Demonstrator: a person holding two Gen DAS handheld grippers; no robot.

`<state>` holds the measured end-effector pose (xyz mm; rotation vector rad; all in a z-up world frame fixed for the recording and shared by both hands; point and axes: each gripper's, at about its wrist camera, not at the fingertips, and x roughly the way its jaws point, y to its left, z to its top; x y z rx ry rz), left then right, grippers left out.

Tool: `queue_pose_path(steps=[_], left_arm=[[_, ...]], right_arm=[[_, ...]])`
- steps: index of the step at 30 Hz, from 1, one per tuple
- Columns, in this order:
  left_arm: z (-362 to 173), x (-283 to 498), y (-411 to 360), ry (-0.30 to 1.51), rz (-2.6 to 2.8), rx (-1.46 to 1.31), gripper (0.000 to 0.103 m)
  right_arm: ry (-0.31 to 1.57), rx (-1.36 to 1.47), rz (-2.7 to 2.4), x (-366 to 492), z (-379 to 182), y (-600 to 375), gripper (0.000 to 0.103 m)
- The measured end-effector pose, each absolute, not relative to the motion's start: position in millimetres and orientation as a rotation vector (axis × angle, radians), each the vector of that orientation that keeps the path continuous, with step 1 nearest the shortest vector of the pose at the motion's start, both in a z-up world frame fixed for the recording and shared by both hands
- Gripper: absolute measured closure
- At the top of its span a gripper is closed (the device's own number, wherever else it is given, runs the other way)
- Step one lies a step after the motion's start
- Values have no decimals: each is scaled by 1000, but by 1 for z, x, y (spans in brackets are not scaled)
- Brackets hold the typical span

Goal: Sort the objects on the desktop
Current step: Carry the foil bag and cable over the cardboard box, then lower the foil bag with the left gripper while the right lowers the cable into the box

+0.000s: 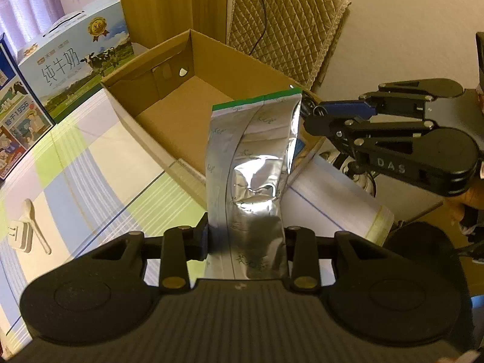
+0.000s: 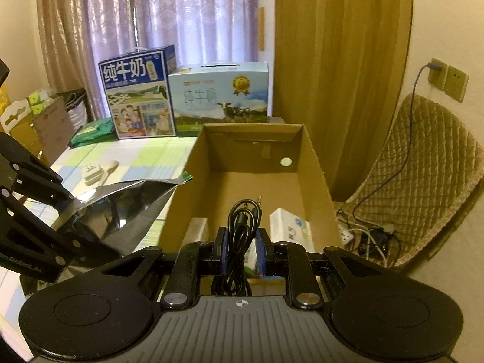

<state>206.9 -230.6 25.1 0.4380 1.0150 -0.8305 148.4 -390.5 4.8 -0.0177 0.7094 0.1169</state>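
My left gripper [image 1: 245, 239] is shut on a silver foil pouch [image 1: 257, 169] with a green top edge, held upright just in front of the open cardboard box [image 1: 193, 60]. In the right wrist view the same pouch [image 2: 121, 205] juts out from the left gripper [image 2: 65, 216] at the box's left side. My right gripper [image 2: 240, 245] is shut on a coiled black audio cable [image 2: 242, 230], hanging over the near end of the box [image 2: 314, 163]. Seen from the left, the right gripper [image 1: 313, 118] sits at the box's right corner. A white carton [image 2: 290, 227] lies inside the box.
A white charger plug [image 1: 19, 234] and a white plastic spoon [image 1: 34, 220] lie on the checked tablecloth [image 1: 90, 163]. Two milk cartons [image 2: 187, 96] stand at the table's far end, behind the box. A quilted chair [image 2: 423, 166] with cables and a power strip [image 2: 348, 236] stands to the right.
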Motion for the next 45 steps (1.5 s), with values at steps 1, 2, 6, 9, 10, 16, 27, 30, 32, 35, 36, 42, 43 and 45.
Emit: queue_pose_path(steps=[1,2,6,9,10,16,27,30,32,35,36,42,43,45], left_arm=[[25,208,-233,1017,-831,435,72],[24,210,-236,1020,-831,431,72],[22,216,-246,1034,-832,409,72],[21,222,-252,1049,-829,371,72],[21,224,-253,1053,-828,359,72],[18,243,-262,1088,-804,273,72],[12,283,-278,1113,-719,124,72],[8,292,-282,1119,-703,88,72],[5,297,-284,1124,-692,67,72],[0,304,-285,1128,-671,43,72],[-2,307,-286,1131,-667,35,72],[-14,317,-289,1127,-631,19,72],[-16,317,-290,1122,-625,28,72],[-20,320,-290,1128,-615,16,72]], right_arm=[[711,-19,115,151,4,-393,87],[713,-20,114,152,4,-395,87],[717,-20,107,158,2,-401,87],[721,-20,105,163,1,-405,87],[723,-21,106,165,0,-406,87],[726,-17,108,178,-1,-412,87],[735,-19,109,215,-6,-428,87],[740,-6,107,226,-8,-436,87],[744,2,105,231,-10,-440,87],[749,13,103,239,-13,-444,87],[751,17,104,241,-15,-445,87],[759,29,112,252,-22,-446,87],[759,31,113,253,-23,-446,87],[760,34,116,256,-24,-446,87]])
